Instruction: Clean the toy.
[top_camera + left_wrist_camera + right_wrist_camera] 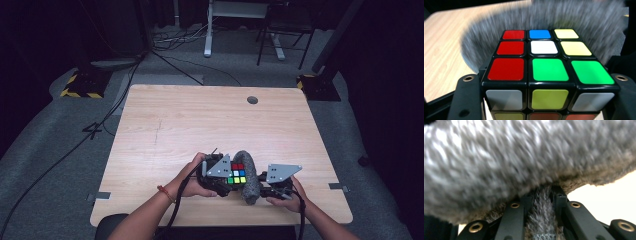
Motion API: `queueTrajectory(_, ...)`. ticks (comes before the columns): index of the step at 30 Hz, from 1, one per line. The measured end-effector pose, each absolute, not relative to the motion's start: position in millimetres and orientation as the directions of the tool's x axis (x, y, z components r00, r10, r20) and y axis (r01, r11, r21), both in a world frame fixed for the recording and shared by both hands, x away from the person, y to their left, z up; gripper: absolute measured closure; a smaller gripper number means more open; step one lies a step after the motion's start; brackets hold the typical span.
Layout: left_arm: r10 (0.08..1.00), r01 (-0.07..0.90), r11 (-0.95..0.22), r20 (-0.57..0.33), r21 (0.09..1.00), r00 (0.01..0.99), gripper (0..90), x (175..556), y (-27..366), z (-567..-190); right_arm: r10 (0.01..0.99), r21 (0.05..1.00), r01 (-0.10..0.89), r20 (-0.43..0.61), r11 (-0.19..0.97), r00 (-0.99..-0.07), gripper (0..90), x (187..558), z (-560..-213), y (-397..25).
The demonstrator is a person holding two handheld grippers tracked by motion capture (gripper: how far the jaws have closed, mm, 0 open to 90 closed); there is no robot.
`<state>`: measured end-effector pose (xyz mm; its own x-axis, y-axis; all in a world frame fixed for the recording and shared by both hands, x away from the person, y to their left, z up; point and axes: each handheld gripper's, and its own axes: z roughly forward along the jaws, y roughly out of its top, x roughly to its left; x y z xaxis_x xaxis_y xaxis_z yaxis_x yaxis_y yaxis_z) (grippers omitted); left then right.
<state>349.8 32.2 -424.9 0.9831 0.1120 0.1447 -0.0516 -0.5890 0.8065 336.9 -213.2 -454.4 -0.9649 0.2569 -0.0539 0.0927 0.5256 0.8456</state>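
A Rubik's cube [238,173] with red, blue, yellow, white and green stickers on top sits near the table's front edge. My left gripper [223,176] is shut on the cube [544,62], its black jaws pressing both sides. A grey furry cloth [248,176] curls around the cube's far and right sides. My right gripper [265,189] is shut on that furry cloth [524,162]; a pinch of fur runs between its jaws. In the left gripper view the grey fur [584,22] rises blurred behind the cube.
The wooden table [200,120] has a round cable hole [252,100] at the far middle. Beyond it lie grey floor, cables, a desk leg [208,35] and a chair base.
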Motion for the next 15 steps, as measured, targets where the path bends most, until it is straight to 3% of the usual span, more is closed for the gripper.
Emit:
queueTrajectory(9, 0.111, -0.016, -0.6, 0.103, 0.8, 0.988, 32.1, 354, 30, -435, 0.281, 0.874, 0.088, -0.058, 0.479, -0.958, 77.3, 340, -445, -221)
queueTrajectory(15, 0.115, -0.024, -0.622, 0.122, 0.782, 0.986, 31.8, 354, 30, -438, 0.285, 0.88, 0.091, -0.052, 0.467, -0.957, 77.5, 341, -444, -222)
